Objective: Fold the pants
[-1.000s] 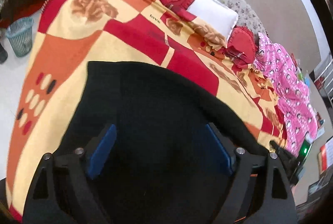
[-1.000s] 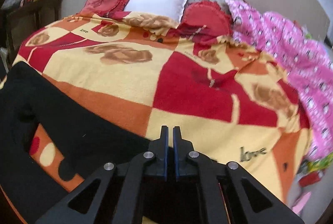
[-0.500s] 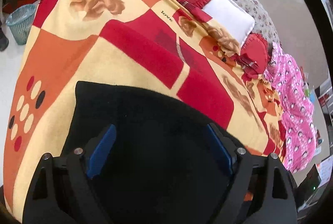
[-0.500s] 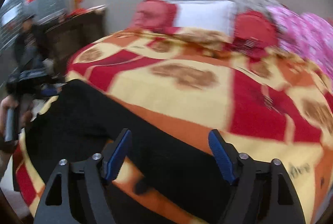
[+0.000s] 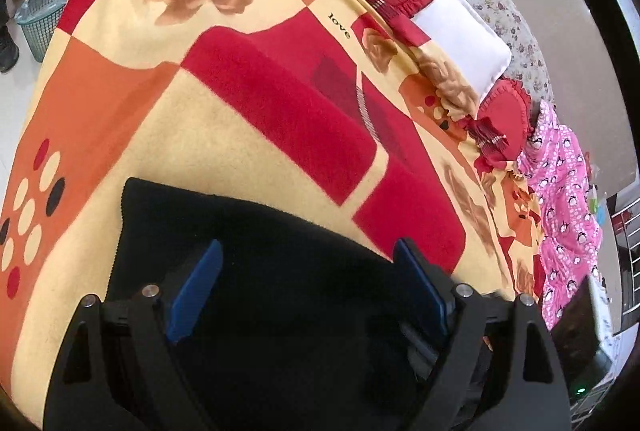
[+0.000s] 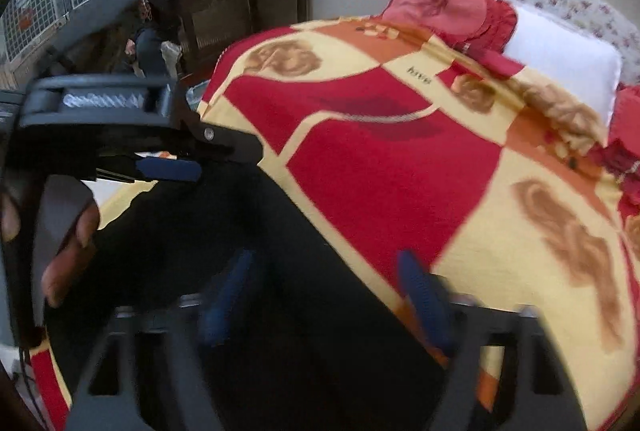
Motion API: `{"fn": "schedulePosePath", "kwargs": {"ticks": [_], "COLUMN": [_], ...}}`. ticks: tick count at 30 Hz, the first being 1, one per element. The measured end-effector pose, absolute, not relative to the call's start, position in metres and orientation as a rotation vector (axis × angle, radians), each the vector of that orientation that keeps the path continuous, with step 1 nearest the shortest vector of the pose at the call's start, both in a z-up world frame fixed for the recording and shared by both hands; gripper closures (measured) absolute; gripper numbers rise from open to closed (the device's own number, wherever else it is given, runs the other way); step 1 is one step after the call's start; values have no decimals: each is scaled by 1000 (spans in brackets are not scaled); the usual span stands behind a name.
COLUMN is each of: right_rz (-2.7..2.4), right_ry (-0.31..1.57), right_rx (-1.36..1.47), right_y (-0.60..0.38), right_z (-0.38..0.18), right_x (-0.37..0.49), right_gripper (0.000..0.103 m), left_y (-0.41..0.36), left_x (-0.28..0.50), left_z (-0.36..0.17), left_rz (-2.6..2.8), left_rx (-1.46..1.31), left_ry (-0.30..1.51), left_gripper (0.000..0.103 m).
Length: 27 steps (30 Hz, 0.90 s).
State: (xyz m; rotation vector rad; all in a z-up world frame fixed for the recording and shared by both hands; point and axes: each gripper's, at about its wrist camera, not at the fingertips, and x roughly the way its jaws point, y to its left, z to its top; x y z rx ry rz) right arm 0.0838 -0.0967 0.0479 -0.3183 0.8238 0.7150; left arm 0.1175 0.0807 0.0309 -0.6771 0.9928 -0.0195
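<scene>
Both tongs released over black pants on bed.
Left tongs (image 5: 308, 291) spread wide above the pants (image 5: 280, 271), blue pads (image 5: 196, 287) clear of fabric. Right tongs (image 6: 324, 295) likewise spread, blurred; the left tool sits at its left. Pants lie on the near edge of the blanket (image 5: 248, 135); pillows (image 5: 460, 15) beyond.

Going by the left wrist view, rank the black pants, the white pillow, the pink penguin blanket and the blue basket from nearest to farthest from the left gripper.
1. Black pants: directly under the open left gripper.
2. Blue basket on the floor at far left, and pink penguin blanket at right: too close to call.
3. White pillow: at the head of the bed, upper right.
</scene>
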Motion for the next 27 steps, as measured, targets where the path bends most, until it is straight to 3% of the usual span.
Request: {"fn": "schedulePosePath", "kwargs": {"ticks": [4,15,22,27], "right_rz": [730,848,885,866], "right_ry": [834,717,800,852], "right_rx": [-286,-312,-292,-174], "right_y": [-98,-110,-114,-122], "right_z": [45,97,58,37], "right_x": [73,-49,-110,-106], "right_gripper": [91,92,91,91], "left_y": [80,85,100,105], "left_x": [115,34,-41,-45], "left_z": [31,64,38,26], "left_rz": [-42,-137,-82,-51], "left_rx": [-682,-731,-741,-740], "left_ry": [1004,938,909,901], "left_gripper": [16,16,14,14]}}
